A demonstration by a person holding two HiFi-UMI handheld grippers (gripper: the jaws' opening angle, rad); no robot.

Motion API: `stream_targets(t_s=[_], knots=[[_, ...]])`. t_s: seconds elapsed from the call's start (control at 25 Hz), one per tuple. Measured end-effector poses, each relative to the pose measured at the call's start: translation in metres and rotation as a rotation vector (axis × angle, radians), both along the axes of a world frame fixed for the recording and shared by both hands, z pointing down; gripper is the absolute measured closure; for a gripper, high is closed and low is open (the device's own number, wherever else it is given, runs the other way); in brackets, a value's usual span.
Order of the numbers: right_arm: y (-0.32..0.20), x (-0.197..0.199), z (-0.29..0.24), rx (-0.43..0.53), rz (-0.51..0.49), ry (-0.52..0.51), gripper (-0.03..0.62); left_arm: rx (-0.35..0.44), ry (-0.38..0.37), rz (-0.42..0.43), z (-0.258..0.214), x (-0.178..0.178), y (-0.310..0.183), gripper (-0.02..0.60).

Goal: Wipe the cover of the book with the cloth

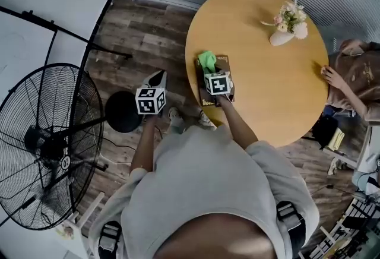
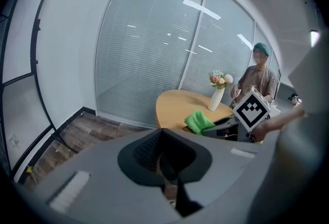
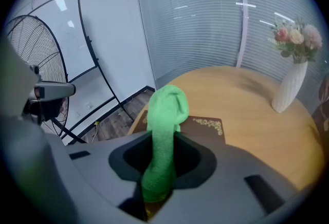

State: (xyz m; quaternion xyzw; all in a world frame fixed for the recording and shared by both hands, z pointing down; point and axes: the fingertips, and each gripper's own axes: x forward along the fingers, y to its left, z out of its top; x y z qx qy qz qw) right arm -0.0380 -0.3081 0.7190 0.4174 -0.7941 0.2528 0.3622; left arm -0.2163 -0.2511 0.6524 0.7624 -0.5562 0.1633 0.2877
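Note:
A dark brown book (image 1: 223, 64) with gold ornament lies at the near left edge of the round wooden table (image 1: 267, 91). My right gripper (image 1: 209, 69) hovers over the book and is shut on a bright green cloth (image 1: 207, 60). In the right gripper view the cloth (image 3: 167, 110) stands up from between the jaws, above the book cover (image 3: 205, 128). My left gripper (image 1: 157, 78) hangs off the table to the left, above the wooden floor, with its jaws together and nothing in them. From the left gripper view the cloth (image 2: 198, 120) shows beside the right gripper's marker cube (image 2: 251, 107).
A white vase of flowers (image 1: 287, 26) stands at the table's far side. A person (image 1: 356, 76) sits at the right with a hand on the table edge. A large black floor fan (image 1: 47, 145) and a black stand's round base (image 1: 122, 112) are at the left.

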Motion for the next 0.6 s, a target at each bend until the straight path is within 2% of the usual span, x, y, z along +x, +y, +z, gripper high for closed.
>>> stream_targets(t_s=[0.6], knots=[[-0.013, 0.043, -0.002, 0.005, 0.053, 0.007, 0.493, -0.001, 0.005, 0.037, 0.001, 0.033, -0.014, 0.575]])
